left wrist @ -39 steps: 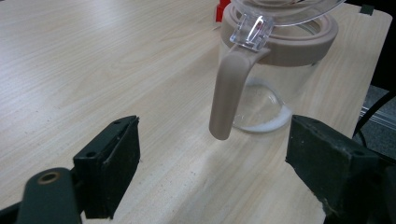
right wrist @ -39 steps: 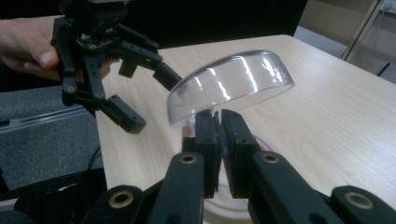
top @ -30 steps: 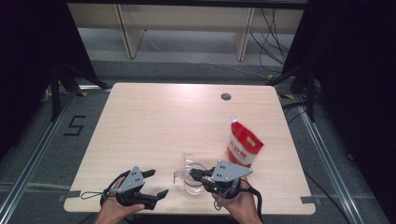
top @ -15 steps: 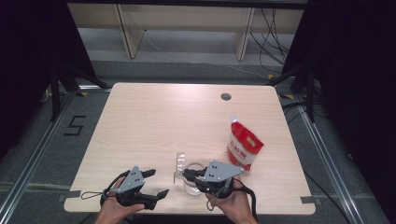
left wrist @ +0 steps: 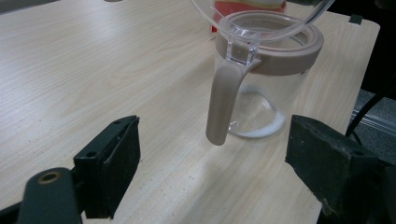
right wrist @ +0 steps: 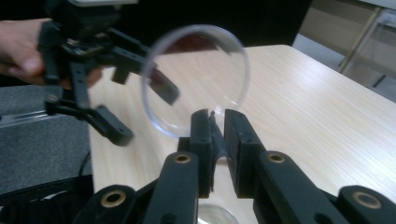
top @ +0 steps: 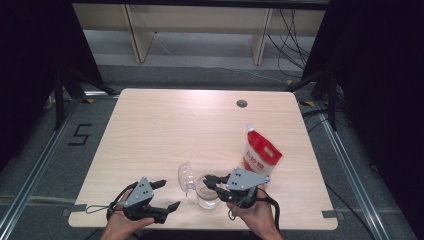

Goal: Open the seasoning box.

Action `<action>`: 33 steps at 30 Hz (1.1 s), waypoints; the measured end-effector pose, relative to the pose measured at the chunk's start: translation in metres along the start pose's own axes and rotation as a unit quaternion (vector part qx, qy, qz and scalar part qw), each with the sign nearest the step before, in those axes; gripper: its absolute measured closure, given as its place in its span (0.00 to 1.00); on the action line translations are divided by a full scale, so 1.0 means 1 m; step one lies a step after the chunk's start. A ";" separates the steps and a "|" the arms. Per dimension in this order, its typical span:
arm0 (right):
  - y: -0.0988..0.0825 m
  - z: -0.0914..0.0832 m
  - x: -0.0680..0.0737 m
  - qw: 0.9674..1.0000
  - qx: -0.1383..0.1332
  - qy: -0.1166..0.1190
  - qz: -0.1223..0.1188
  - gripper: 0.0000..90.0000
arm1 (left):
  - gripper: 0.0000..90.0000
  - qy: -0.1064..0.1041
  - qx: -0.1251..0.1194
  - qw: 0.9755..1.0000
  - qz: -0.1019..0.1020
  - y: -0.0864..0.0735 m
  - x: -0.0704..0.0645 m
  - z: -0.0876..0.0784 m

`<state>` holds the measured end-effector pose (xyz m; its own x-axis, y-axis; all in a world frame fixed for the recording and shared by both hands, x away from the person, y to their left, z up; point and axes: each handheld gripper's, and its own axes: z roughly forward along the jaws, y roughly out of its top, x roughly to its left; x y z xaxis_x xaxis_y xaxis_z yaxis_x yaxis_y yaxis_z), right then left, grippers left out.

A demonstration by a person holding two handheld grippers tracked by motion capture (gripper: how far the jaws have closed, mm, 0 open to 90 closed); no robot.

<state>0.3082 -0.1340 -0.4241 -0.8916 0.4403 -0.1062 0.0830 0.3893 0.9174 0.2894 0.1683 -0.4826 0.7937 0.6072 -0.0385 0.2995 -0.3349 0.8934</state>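
A clear glass jar (top: 206,199) with a beige collar (left wrist: 299,51) and a beige lever handle (left wrist: 223,103) stands near the table's front edge. A thin white layer lies on its bottom. Its round clear lid (top: 186,177) (right wrist: 196,79) is swung up on edge at the jar's left. My right gripper (top: 208,181) (right wrist: 218,125) reaches over the jar. Its jaws have just been opening and stand barely apart, with the lid's lower edge between them. My left gripper (top: 169,194) (left wrist: 215,161) is open, low over the table left of the jar, and faces the handle.
A red-and-white pouch (top: 261,155) stands upright behind and right of the jar. A round cable hole (top: 242,104) sits near the table's far edge (top: 200,91). The front edge runs right behind both hands. Shelving stands beyond the table.
The right gripper, with the lid's edge in its jaws, has shifted slightly left over the jar. The left gripper has stayed where it was.
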 end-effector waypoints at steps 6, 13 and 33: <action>-0.013 -0.014 -0.014 1.000 -0.002 -0.020 0.012 0.89 | 0.20 -0.002 -0.004 1.000 0.006 0.001 0.001 0.001; -0.023 -0.025 -0.021 0.999 -0.004 -0.031 0.019 0.85 | 0.19 0.000 -0.010 1.000 -0.005 0.002 0.001 -0.001; -0.067 -0.053 -0.026 0.995 0.015 -0.071 0.074 0.54 | 0.17 0.003 -0.010 1.000 -0.022 0.000 -0.001 0.000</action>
<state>0.3024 -0.2144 -0.4626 -0.7964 0.6041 -0.0264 0.2232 0.3343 0.9157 0.2887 0.1673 -0.4826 0.7773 0.6246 -0.0750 0.3232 -0.2943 0.8994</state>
